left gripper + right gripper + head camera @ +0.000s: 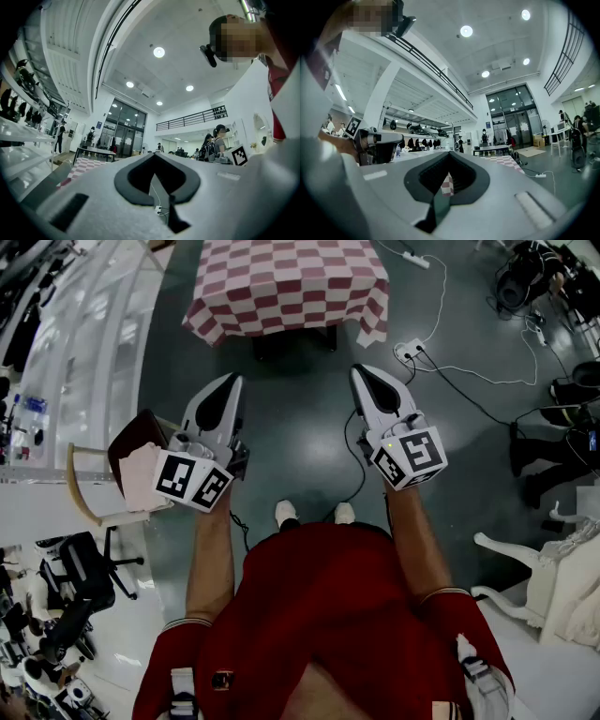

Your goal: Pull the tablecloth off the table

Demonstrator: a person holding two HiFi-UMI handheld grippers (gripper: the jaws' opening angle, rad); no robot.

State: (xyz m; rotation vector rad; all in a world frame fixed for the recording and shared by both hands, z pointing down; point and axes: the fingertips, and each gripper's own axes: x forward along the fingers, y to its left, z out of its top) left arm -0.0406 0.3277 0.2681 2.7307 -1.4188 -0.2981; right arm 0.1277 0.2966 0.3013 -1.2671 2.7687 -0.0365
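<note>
Dark floor (300,427), round ceiling lights (159,52), glass doors (123,136)

You have the tablecloth (286,282) straight ahead, at the top of the head view. It is a red-and-white check, spread flat over the bench (328,339) and not yet pulled. It covers the whole top and hangs over the near edge, with a corner drooping lower at each end. Of the bench itself, only dark legs show under the hem.
</note>
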